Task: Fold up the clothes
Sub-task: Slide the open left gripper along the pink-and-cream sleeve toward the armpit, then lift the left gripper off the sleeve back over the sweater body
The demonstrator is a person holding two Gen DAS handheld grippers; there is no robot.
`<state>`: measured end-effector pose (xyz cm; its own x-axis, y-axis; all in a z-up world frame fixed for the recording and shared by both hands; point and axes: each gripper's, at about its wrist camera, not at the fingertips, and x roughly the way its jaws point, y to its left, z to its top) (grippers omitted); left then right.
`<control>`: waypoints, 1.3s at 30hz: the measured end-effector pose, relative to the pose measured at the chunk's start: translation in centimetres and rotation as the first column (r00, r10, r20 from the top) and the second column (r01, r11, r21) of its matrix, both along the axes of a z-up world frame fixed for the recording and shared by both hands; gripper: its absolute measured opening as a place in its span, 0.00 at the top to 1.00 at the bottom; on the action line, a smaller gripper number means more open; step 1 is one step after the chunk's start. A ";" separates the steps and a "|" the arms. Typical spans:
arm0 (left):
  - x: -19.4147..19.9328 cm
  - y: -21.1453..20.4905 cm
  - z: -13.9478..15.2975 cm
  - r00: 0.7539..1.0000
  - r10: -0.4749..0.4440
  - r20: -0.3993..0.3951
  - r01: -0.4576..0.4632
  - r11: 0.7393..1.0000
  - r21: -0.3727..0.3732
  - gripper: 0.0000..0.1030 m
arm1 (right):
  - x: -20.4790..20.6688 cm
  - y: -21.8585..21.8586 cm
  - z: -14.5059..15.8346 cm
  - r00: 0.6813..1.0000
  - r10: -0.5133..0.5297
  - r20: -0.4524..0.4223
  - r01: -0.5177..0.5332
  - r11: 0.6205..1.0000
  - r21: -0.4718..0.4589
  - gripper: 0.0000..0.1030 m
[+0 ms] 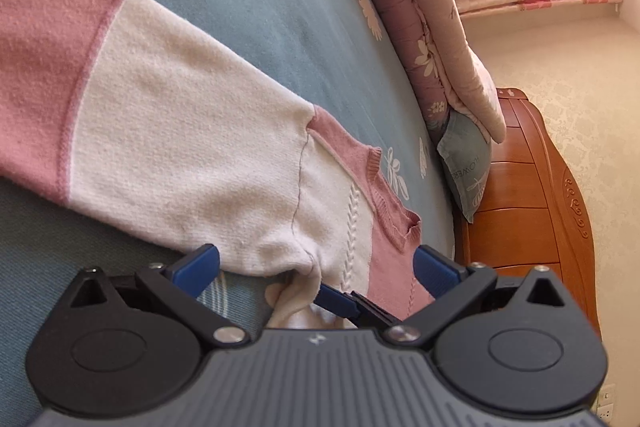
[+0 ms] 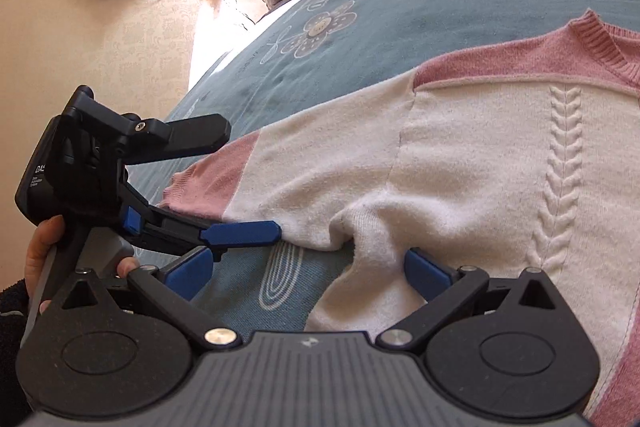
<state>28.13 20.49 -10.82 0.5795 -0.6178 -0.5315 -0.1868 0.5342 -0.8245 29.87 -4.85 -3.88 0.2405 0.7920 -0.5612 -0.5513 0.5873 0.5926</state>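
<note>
Pink and cream knit, the sweater (image 2: 460, 147) is lying flat on the bed (image 2: 400, 7), chest up with its cable braid (image 2: 560, 171) showing and one sleeve (image 1: 140, 99) stretching out sideways. I am bringing both tools in low at the underarm, where the cloth is bunching into a soft pucker; that looks like the place to pinch for folding the sleeve across the body. My left gripper (image 1: 316, 263) is standing with fingers wide, straddling the pucker without touching it. My right gripper (image 2: 304, 267) is also spread wide, one finger (image 2: 424, 271) resting just beside the bunched cream cloth, nothing held. The wool is looking fuzzy, thick and limp, so it will probably sag once lifted. The bed's teal cover is looking smooth, printed with pale flowers.
</note>
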 end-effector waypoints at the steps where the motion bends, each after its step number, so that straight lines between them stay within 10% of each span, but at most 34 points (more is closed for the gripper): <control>1: -0.4 0.6 0.0 1.000 0.009 0.000 -0.009 1.000 0.013 0.01 | -0.2 0.5 0.1 1.000 0.018 0.014 -0.018 1.000 -0.017 0.00; 18: -4.6 5.1 1.1 0.996 0.085 0.038 -0.088 0.992 0.093 0.01 | -2.7 5.8 2.0 0.987 0.105 0.119 -0.072 0.964 -0.255 0.00; 27: -6.8 8.0 2.2 0.990 0.128 0.062 -0.136 0.981 0.139 0.01 | -0.1 2.1 2.5 0.990 -0.122 0.072 0.133 0.976 -0.174 0.00; 39: -7.1 10.3 0.8 0.979 0.200 0.043 -0.204 0.970 0.133 0.01 | -3.8 0.9 2.8 0.997 -0.051 0.061 0.064 0.969 -0.237 0.00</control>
<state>21.06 30.80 -10.06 0.7016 -0.4091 -0.5835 -0.2796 0.5951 -0.7534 26.03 -3.97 -1.11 0.3167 0.6208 -0.7172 -0.5401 0.7395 0.4017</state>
